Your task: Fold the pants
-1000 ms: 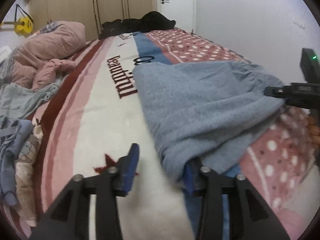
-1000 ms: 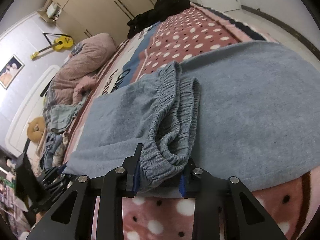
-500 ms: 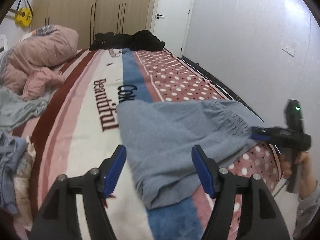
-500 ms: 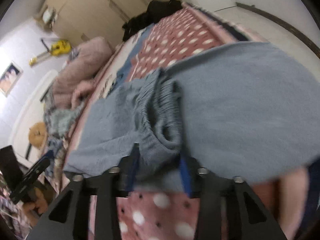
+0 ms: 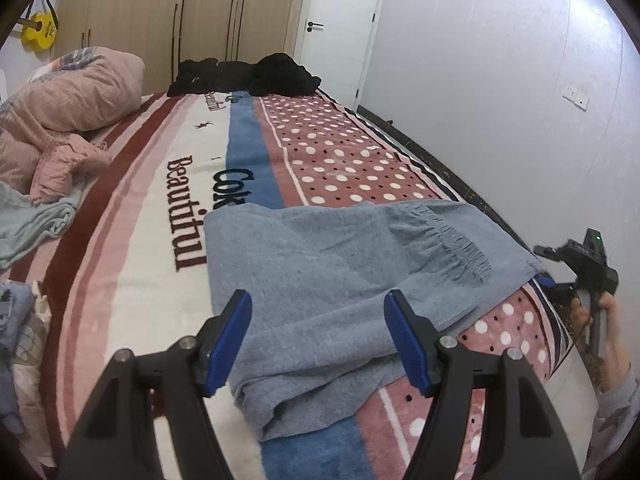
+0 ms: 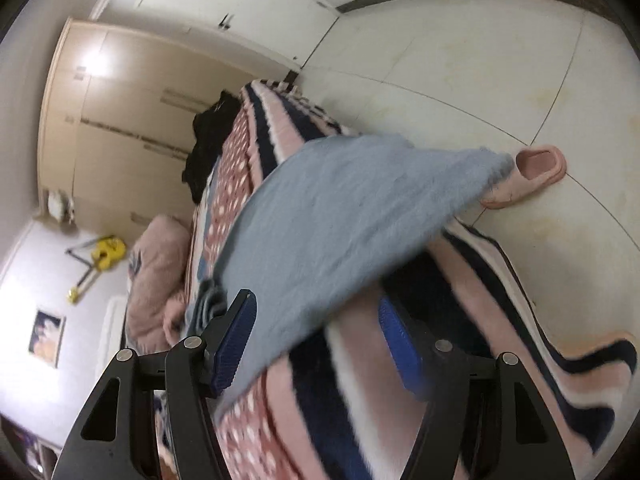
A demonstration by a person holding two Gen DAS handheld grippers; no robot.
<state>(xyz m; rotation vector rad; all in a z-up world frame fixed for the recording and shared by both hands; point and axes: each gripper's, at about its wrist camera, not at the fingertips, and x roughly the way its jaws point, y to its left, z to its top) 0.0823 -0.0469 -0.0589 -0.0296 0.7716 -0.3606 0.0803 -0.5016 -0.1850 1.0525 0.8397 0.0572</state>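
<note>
Grey-blue pants point(image 5: 328, 280) lie folded on the bed blanket point(image 5: 132, 280), their elastic waistband toward the right edge. My left gripper point(image 5: 324, 340) is open and empty, raised above the near end of the pants. My right gripper point(image 6: 320, 344) is open and empty at the bed's right edge; it also shows in the left wrist view point(image 5: 576, 268), held in a hand. In the right wrist view the pants point(image 6: 340, 220) overhang the bed's side, blurred.
A pink duvet point(image 5: 60, 112) and crumpled clothes point(image 5: 24, 224) lie on the left of the bed. Black clothes point(image 5: 248, 76) lie at the far end. A pink slipper point(image 6: 528, 176) lies on the tiled floor point(image 6: 480, 80). A white wall point(image 5: 500, 100) runs along the right.
Both grippers let go of the pants and opened. The left one rose and pulled back. The right one swung away to the bed's edge and now looks toward the floor.
</note>
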